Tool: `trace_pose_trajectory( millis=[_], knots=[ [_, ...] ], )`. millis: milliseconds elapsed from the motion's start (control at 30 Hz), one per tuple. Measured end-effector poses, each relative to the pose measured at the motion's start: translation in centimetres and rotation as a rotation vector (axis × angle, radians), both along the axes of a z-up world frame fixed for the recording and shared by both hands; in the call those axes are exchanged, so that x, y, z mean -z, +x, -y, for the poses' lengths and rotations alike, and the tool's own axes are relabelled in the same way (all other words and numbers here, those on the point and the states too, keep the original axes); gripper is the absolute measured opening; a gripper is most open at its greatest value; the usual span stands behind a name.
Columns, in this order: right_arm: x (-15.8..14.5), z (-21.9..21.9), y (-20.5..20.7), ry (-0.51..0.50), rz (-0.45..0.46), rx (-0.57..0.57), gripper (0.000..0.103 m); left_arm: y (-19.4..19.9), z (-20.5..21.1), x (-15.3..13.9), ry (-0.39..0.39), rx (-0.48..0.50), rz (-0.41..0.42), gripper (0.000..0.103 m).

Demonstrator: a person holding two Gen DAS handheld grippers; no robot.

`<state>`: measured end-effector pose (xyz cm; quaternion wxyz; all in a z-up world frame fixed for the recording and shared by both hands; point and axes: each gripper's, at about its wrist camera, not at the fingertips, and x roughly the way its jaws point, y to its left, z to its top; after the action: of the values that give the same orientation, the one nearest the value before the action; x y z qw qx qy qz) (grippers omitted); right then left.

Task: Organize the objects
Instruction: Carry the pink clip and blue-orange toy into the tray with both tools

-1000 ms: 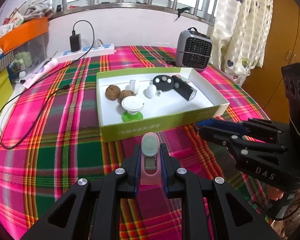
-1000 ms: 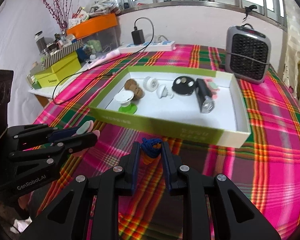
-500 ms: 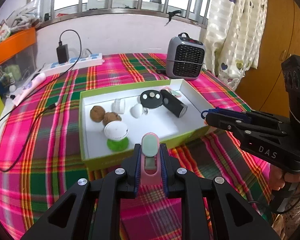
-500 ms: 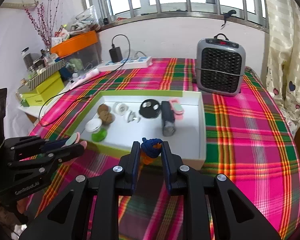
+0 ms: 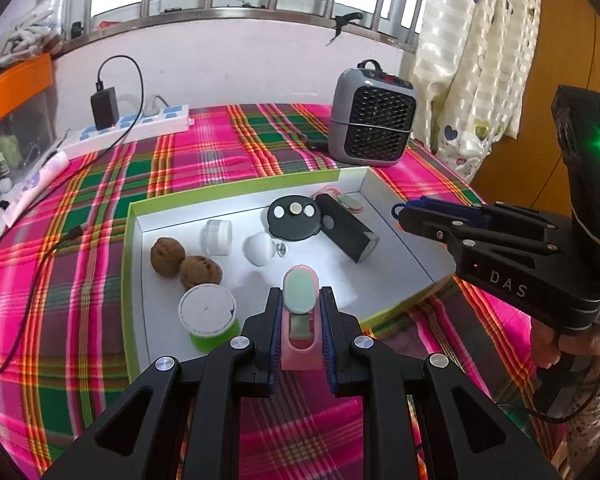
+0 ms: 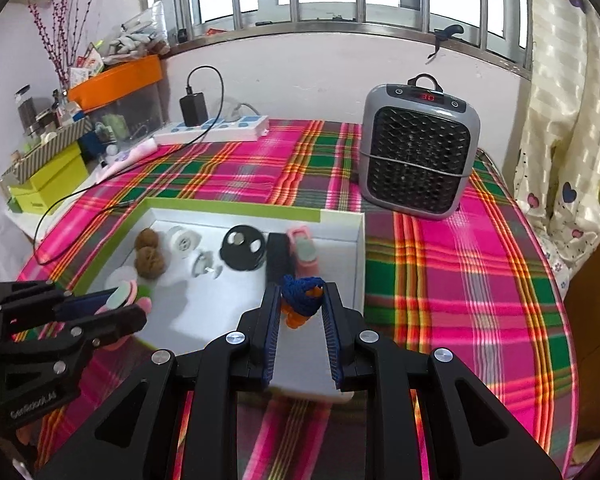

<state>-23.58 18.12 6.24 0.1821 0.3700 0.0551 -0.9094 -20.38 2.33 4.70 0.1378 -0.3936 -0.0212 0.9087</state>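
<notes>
1. Left wrist view: we see the left tool (image 5: 300, 316) clamped on a pink holder with a pale green oval pad (image 5: 300, 308), both blue pads pressed on its sides.
2. Held pink item sits over the near edge of the white tray with green rim (image 5: 134, 216), which lies just ahead of the tool on the plaid worktop (image 5: 80, 280).
3. In the tray, ahead-left of the left tool: white-lidded green cup (image 5: 208, 316), closest; two brown walnuts (image 5: 184, 264) touching each other just beyond it; clear small jar (image 5: 217, 236) further on.
4. Straight ahead: white round knob (image 5: 260, 249); beyond it a black disc with three pale dots (image 5: 294, 222); ahead-right a black cylinder (image 5: 346, 234) lying tilted, second pink holder (image 5: 348, 202) behind it.
5. Right wrist view: right tool (image 6: 302, 312) closed on a blue knitted item with orange underneath (image 6: 302, 300); we cannot tell what it is exactly.
6. That item hangs over the tray's near right part, with the black cylinder (image 6: 278, 258) just ahead of it.
7. Right tool (image 5: 404, 216) shows at the right of the left view, over the tray's right wall; a hand (image 5: 556, 344) grips its handle.
8. Left tool (image 6: 136, 312) shows at the left of the right view.
9. Far ahead of both: grey heater (image 6: 418, 156) on the worktop, white power strip (image 6: 216, 128) with black charger by the wall.
</notes>
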Motion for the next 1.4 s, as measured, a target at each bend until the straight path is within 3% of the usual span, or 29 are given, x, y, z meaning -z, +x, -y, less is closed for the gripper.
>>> trace_pose_trajectory(
  millis=[700,1400],
  knots=[
    [2.4,0.5,-3.9,0.023,0.072,-0.010,0.022,-3.9,-1.1,1.9,-0.025,0.001,0.050,0.016],
    [2.6,0.2,-4.3,-0.009,0.080,-0.010,0.024,-4.5,-1.5,2.5,-0.040,-0.003,0.058,0.016]
  ],
)
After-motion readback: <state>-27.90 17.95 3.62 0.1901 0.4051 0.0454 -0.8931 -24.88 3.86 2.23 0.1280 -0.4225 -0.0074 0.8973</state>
